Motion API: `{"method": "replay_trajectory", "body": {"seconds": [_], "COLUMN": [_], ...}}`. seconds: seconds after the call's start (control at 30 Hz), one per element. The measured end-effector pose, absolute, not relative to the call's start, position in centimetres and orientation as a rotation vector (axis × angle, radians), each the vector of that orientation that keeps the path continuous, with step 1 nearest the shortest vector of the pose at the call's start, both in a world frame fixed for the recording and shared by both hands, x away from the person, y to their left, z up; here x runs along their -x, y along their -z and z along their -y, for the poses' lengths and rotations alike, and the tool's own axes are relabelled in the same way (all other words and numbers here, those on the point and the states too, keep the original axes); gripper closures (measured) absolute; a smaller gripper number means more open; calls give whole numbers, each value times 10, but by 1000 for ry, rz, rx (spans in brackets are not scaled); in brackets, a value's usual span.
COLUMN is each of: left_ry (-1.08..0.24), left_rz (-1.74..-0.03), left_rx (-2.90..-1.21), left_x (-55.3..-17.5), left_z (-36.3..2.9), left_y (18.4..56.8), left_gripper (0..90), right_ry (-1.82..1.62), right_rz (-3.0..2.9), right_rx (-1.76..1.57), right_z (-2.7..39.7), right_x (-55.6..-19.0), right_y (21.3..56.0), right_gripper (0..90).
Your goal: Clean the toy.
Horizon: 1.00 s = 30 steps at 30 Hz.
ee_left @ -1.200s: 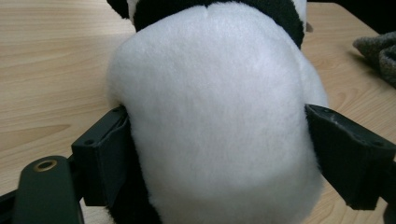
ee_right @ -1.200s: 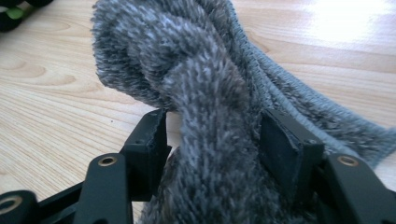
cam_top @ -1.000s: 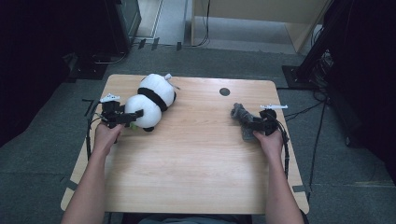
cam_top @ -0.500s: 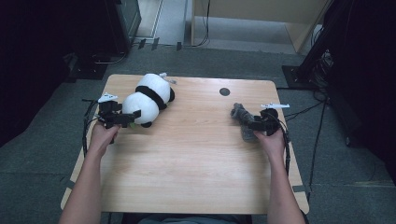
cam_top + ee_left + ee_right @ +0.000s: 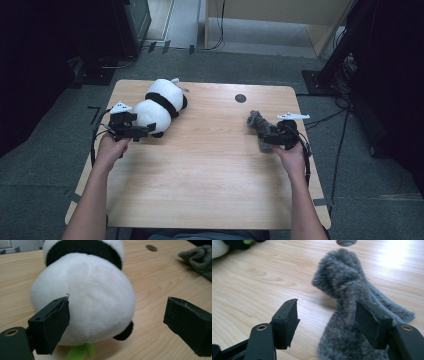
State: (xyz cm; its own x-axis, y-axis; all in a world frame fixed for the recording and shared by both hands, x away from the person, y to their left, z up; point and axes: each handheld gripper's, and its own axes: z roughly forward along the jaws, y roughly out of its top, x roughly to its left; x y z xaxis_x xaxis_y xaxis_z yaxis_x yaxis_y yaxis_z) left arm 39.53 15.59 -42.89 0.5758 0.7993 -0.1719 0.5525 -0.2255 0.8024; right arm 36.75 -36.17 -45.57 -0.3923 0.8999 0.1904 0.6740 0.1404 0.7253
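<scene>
Change since a second ago: my left gripper (image 5: 150,131) has drawn back toward the desk's left edge, its jaws just opening to full spread, with the panda's white rump between them but untouched. The plush panda (image 5: 161,106) has settled a little nearer the left edge.

Right gripper (image 5: 265,138): I see it near the right edge, jaws parted about the near end of the grey furry scarf (image 5: 352,315). One pad (image 5: 372,325) lies against the pile, the other (image 5: 287,322) stands clear over bare wood, so I read it as released, not clenched.

Left gripper, own view: both pads wide apart, the left pad (image 5: 51,325) in front of the panda's flank, the right pad well off to the side. Nothing grasped.

Panda: lying on the desk (image 5: 210,185) near the far left corner, black band across its middle, a scrap of green (image 5: 80,351) under it.

Scarf: a twisted grey strip near the right edge, its far end pointing at the round cable hole (image 5: 240,98) by the far edge.

Step in hand, my judgement: re-gripping both soft things.

How I would do it well: bring each gripper in low and level, centre the jaws on a narrow part, the panda's banded waist or the scarf's twisted neck, and close slowly so the fabric bunches rather than slips.
</scene>
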Motion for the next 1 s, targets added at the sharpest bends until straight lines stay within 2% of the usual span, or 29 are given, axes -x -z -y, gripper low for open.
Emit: {"method": "replay_trajectory", "body": {"seconds": [0.43, 1.0], "left_ry": [-296, -219], "left_rz": [-956, -871], "left_rx": [-1937, -1988], "left_x": [-381, -367], "left_z": [-118, -65], "left_y": [429, 449], "left_gripper": [67, 72], "right_ry": [-1163, -1183], "right_rz": [-2204, -2334], "right_rx": [-1431, -1282], "right_z": [335, 283], "right_x": [-356, -347], "right_y": [452, 471], "right_gripper": [364, 392]}}
